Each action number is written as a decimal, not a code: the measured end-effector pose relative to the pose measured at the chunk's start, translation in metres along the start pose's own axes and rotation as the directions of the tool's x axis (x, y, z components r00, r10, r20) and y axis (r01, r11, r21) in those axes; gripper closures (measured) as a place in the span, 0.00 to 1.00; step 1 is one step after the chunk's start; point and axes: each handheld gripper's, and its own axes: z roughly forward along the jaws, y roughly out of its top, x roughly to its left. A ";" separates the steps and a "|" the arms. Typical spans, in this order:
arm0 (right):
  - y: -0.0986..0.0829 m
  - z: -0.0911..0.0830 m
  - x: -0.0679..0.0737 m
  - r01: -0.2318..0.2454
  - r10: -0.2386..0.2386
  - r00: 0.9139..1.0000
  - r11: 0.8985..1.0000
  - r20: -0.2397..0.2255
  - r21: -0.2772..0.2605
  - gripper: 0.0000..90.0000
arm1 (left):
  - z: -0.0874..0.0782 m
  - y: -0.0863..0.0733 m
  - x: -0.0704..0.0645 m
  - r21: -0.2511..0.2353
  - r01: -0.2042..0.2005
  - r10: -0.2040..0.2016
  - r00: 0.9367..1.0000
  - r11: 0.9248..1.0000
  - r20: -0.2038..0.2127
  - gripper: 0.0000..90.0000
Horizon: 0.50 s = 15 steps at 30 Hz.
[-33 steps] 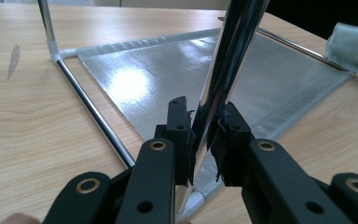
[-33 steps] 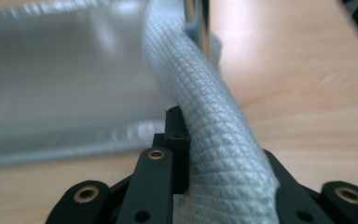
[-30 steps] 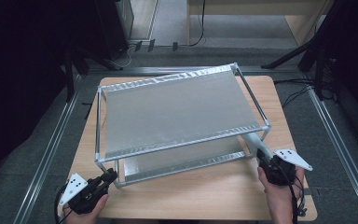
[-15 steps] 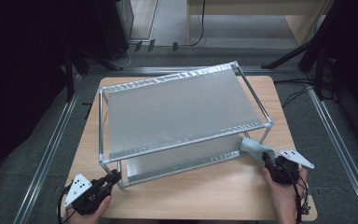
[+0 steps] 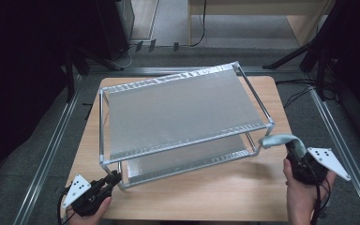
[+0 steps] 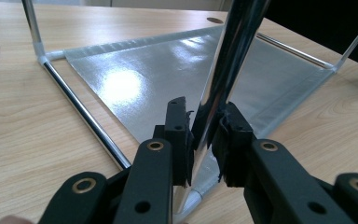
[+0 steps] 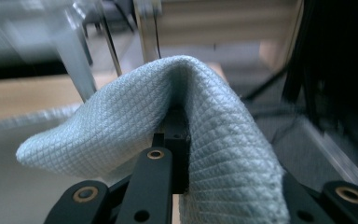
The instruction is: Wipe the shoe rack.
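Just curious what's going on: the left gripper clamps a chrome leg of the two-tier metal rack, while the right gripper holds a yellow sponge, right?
Not quite. The right gripper holds a pale blue woven cloth, not a yellow sponge, as the right gripper view shows. The left gripper does clamp the two-tier metal rack's chrome leg.

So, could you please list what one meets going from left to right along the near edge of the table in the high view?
Left gripper clamped on the two-tier silver metal rack's chrome corner post → bare light wooden table → pale blue waffle-weave cloth → right gripper.
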 end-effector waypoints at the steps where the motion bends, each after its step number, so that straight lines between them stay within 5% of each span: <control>1: 0.009 -0.003 0.002 0.018 -0.018 1.000 0.999 -0.006 -0.034 0.89 | 0.000 0.000 0.000 0.000 0.001 -0.001 1.000 1.000 0.000 0.86; 4: 0.035 -0.005 0.013 0.053 -0.057 0.997 0.994 -0.042 -0.097 0.87 | 0.000 0.000 0.000 -0.001 0.007 -0.007 1.000 1.000 0.002 0.86; 7: 0.050 0.008 0.025 0.088 -0.094 0.992 0.993 -0.080 -0.079 0.88 | 0.000 0.000 -0.001 0.002 0.002 -0.002 1.000 1.000 0.003 0.86; 12: 0.053 0.025 0.046 0.133 -0.139 0.987 0.988 -0.080 -0.073 0.88 | -0.002 0.000 0.001 -0.002 0.003 -0.003 1.000 1.000 -0.008 0.86; 15: 0.056 0.021 0.054 0.143 -0.155 0.984 0.982 -0.088 -0.125 0.87 | -0.002 -0.001 0.002 0.000 -0.002 0.002 1.000 1.000 -0.007 0.87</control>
